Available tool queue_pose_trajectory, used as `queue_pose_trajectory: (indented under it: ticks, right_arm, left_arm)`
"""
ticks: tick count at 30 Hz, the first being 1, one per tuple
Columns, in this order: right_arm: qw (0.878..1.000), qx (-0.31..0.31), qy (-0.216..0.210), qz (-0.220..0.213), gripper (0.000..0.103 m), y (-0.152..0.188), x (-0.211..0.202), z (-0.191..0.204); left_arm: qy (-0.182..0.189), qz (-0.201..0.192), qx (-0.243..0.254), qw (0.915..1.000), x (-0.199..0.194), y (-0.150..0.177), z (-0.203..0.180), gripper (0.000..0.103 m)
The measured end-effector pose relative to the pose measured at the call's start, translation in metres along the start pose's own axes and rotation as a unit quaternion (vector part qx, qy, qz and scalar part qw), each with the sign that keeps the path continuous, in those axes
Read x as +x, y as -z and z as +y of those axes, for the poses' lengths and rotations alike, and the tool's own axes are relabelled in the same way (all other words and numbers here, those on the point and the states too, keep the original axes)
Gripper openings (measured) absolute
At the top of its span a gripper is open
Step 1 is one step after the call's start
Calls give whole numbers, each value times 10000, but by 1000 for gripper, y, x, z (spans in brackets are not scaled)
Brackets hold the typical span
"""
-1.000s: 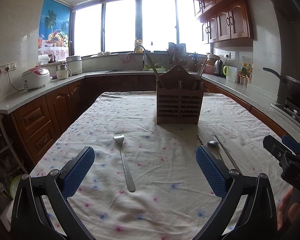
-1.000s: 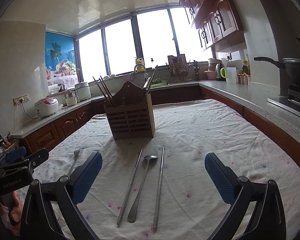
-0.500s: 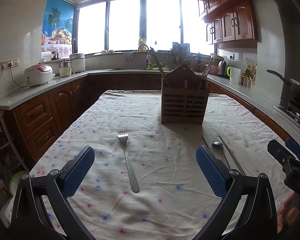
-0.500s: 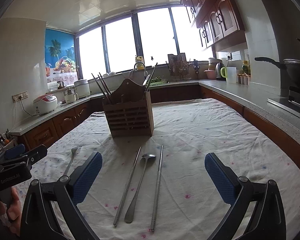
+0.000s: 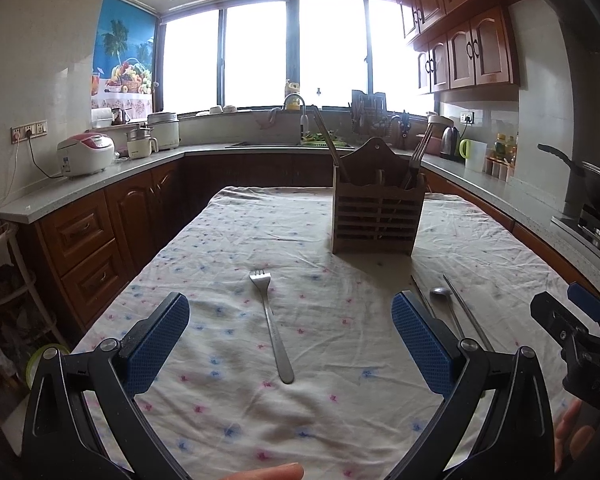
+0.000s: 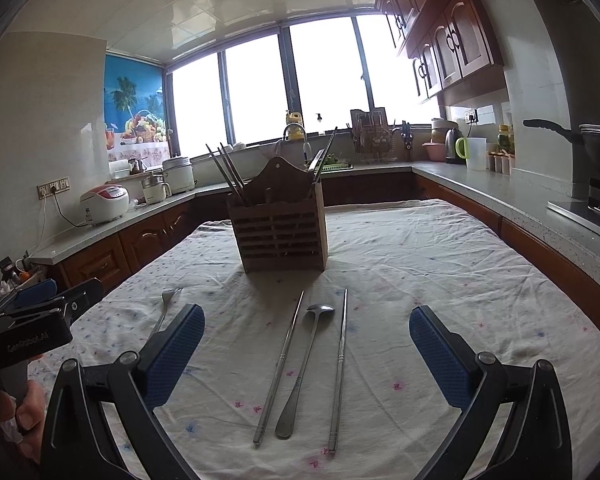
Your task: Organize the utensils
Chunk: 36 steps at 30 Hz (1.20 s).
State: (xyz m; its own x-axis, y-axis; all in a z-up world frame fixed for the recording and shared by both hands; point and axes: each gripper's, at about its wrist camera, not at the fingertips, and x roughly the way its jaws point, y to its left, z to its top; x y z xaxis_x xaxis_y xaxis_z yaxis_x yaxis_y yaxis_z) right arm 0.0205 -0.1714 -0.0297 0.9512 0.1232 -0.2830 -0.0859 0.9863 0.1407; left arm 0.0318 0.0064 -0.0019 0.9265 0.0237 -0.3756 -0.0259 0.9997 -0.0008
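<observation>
A wooden utensil holder (image 5: pixel 376 216) stands on the cloth-covered table, with chopsticks and utensils sticking out; it also shows in the right wrist view (image 6: pixel 280 232). A metal fork (image 5: pixel 271 324) lies in front of my open, empty left gripper (image 5: pixel 290 344). A metal spoon (image 6: pixel 303 368) lies between two metal chopsticks, one on its left (image 6: pixel 280 368) and one on its right (image 6: pixel 340 368), in front of my open, empty right gripper (image 6: pixel 306 354). The fork shows at the left in the right wrist view (image 6: pixel 165 308).
The table carries a white flowered cloth (image 5: pixel 228 248). Wooden cabinets and grey counters (image 5: pixel 80 188) ring the table, with a rice cooker (image 5: pixel 86 154), a kettle (image 6: pixel 452 146) and a wok (image 6: pixel 596 140) on them. The other gripper (image 5: pixel 580 332) shows at the right edge of the left wrist view.
Both grippers have lifted and tilted slightly; the holder and utensils sit a little lower in view. Nothing on the table has moved. Both grippers stay open.
</observation>
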Motion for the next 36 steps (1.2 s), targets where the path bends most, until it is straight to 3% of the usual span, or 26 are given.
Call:
queue_pose_trajectory:
  ticks: [36]
  right_arm:
    - [10000, -38, -73, -41, 103, -2, -3, 4]
  left_arm:
    - [-52, -126, -68, 9999, -8, -2, 3, 103]
